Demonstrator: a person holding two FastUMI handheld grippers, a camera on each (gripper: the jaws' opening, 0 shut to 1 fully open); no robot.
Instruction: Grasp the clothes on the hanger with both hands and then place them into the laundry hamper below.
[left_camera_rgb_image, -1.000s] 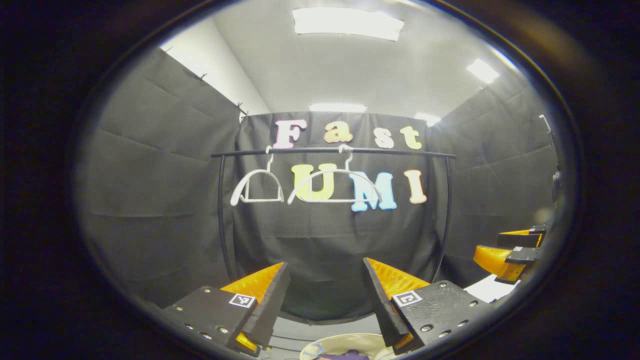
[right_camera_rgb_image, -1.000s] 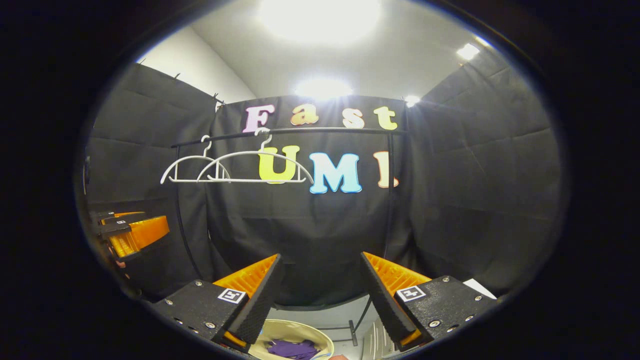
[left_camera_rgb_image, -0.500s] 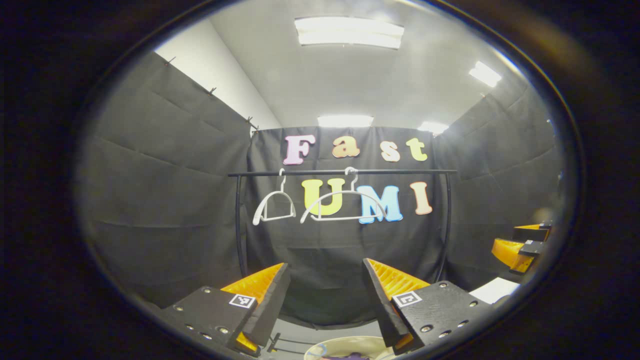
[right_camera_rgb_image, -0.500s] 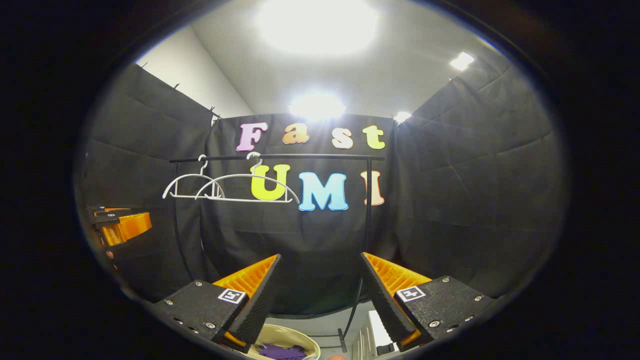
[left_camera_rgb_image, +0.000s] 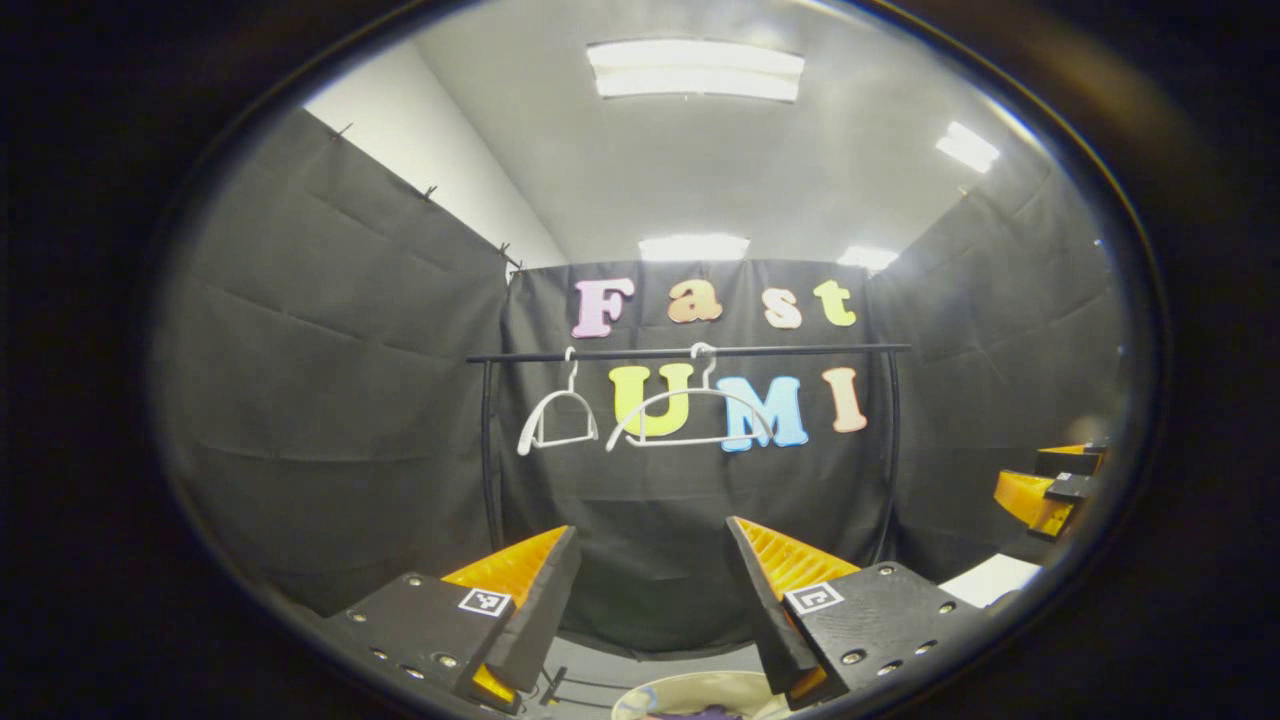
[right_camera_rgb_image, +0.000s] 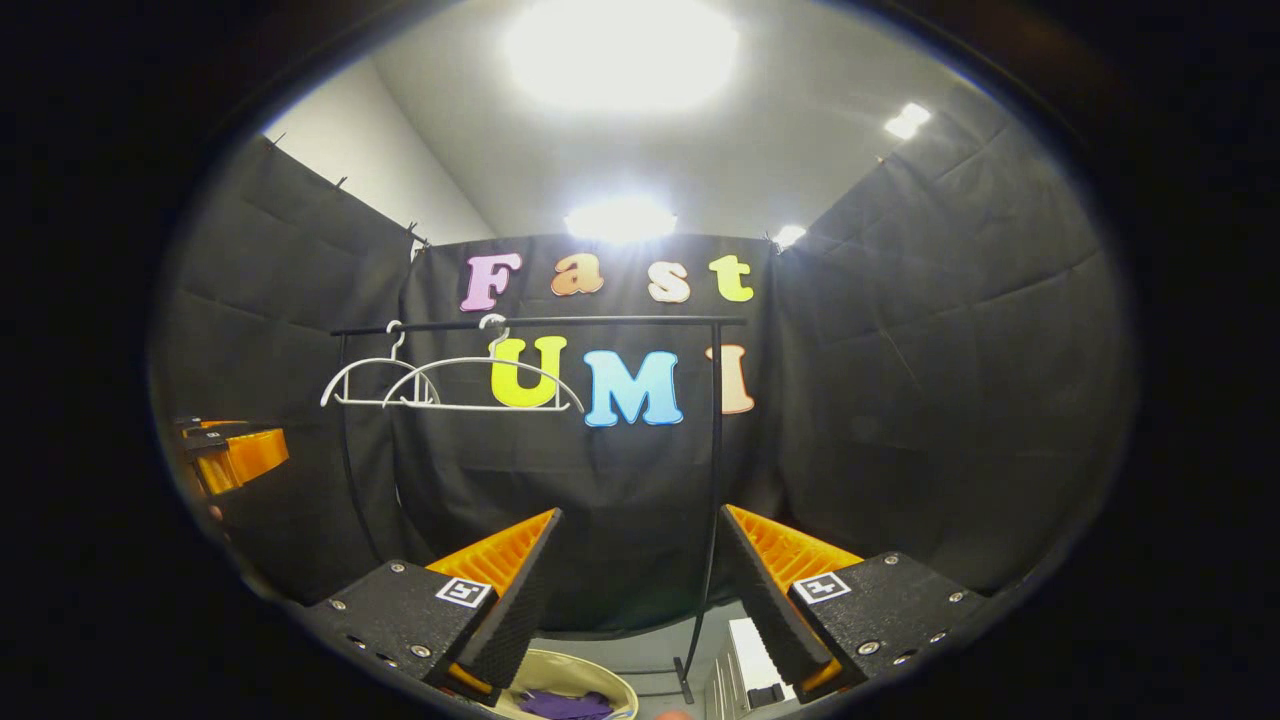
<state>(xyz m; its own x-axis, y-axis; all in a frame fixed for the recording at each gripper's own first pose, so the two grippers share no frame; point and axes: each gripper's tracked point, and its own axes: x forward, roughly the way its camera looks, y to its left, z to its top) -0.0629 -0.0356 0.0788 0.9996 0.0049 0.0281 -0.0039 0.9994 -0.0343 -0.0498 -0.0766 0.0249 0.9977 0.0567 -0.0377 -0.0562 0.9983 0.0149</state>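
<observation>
I see black cloth walls closing the booth on three sides, with a white ceiling and lit panels above. The biggest piece of furniture is the black clothes rail (left_camera_rgb_image: 690, 352), its bar running level across the back wall with thin posts dropping at each end; in the right gripper view the same rail (right_camera_rgb_image: 540, 323) sits left of centre, and its right post comes down between my fingers toward the floor.

Two white hangers are on the bar, both bare: the wider one (left_camera_rgb_image: 690, 420) near the bar's middle and a narrower one (left_camera_rgb_image: 558, 425) toward its left end. From the right gripper view they overlap, the wide hanger (right_camera_rgb_image: 485, 385) in front of the other (right_camera_rgb_image: 365, 385).

The laundry hamper (right_camera_rgb_image: 580, 672) is a pale round rim low on the floor below the rail, with the purple clothes (right_camera_rgb_image: 565, 705) lying inside it. Its rim (left_camera_rgb_image: 700, 688) also peeks up between my left fingers.

My left hand-held gripper (left_camera_rgb_image: 655, 600) has its orange-faced fingers spread wide with nothing between them. The right hand-held gripper (right_camera_rgb_image: 637, 590) is spread just as wide, also holding nothing. Each shows at the far edge of the other's view, well apart.

Between the grippers and the rail there is open room. Small square black-and-white markers sit on the finger blocks; they carry no readable words.
</observation>
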